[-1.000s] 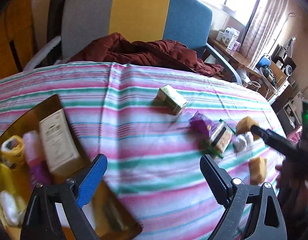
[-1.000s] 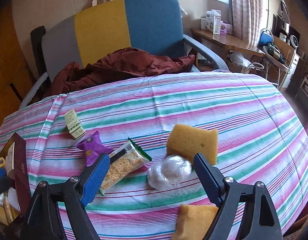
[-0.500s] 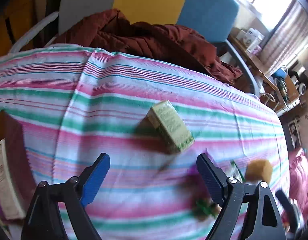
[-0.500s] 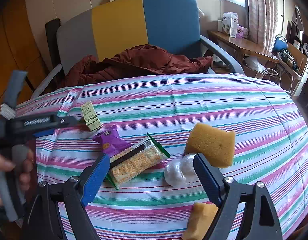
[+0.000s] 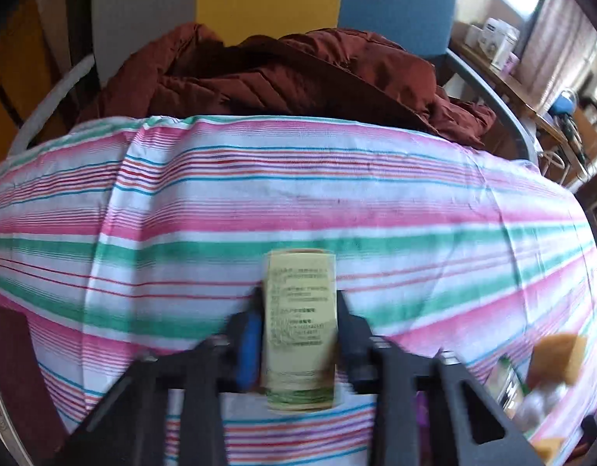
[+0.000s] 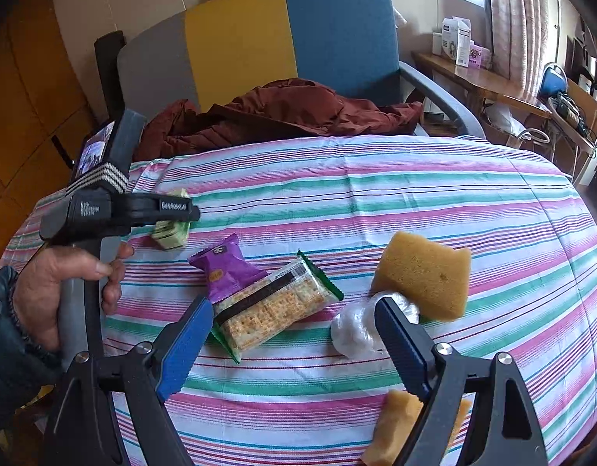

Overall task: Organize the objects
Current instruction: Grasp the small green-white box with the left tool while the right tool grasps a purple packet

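My left gripper is shut on a small pale green box, just above the striped tablecloth. The right wrist view shows the left gripper over the same box at the table's left. My right gripper is open and empty, low over a cracker packet. A purple snack pouch overlaps the packet. A clear plastic wad and a yellow sponge lie to its right. A second sponge lies at the front.
A dark red box edge stands at the far left. A chair with a maroon jacket stands behind the table. A wooden side desk with clutter is at the right.
My left gripper moved forward from the box at the left to the green box and shut on it. My right gripper stayed open over the cracker packet.
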Demonstrator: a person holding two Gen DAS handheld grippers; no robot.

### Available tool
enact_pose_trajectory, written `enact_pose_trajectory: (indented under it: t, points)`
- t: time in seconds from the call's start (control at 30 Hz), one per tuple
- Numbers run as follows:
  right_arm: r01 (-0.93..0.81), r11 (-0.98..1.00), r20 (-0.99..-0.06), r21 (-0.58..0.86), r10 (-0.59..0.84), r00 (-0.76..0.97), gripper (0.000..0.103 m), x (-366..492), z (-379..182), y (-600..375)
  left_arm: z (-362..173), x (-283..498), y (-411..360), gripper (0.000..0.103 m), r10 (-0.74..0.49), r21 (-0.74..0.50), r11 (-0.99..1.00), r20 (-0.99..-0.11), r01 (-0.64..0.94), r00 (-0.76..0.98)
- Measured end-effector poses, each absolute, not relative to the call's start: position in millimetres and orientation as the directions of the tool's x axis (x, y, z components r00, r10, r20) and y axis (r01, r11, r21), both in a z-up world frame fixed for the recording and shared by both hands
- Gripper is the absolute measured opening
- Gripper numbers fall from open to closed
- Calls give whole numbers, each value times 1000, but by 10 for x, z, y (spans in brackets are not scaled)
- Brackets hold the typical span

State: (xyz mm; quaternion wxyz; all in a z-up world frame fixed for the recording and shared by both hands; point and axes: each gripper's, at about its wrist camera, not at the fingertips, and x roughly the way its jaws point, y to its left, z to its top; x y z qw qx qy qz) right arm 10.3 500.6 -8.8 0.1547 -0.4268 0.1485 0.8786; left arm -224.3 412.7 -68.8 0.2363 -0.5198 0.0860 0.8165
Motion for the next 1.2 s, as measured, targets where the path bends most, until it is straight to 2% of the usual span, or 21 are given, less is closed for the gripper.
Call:
enact_pose_trajectory:
  t: [0.17, 0.57, 0.83, 1.13, 1.17, 1.2]
  points:
    - [-385, -917, -806, 107, 147, -573, 83, 77, -122, 4960, -687, -1974, 3849, 30, 319, -100, -846, -882, -523, -347]
    - [-285, -958, -825, 18, 147, -546, 83, -52, -222, 4688, -731, -1126, 3457, 30, 370, -87, -803, -849, -589, -378]
    - [-200, -980, -844, 6, 102, -526, 76, -442, -232, 4679, -746, -1132, 3408, 30, 397, -121, -800, -841, -588, -368]
    - [-60, -998, -903, 14, 14, -429, 74, -1076, -645, 4641, -760, -1101, 3386, 32, 409, -125, -803, -827, -583, -385]
    - [-59, -998, -909, 14, 12, -417, 67, -1103, -711, 4642, -763, -1097, 3385, 32, 410, -122, -802, -825, -585, -390]
    - [-60, -998, -913, 21, 5, -407, 54, -1110, -775, 4648, -769, -1099, 3392, 32, 411, -121, -801, -823, -586, -392]
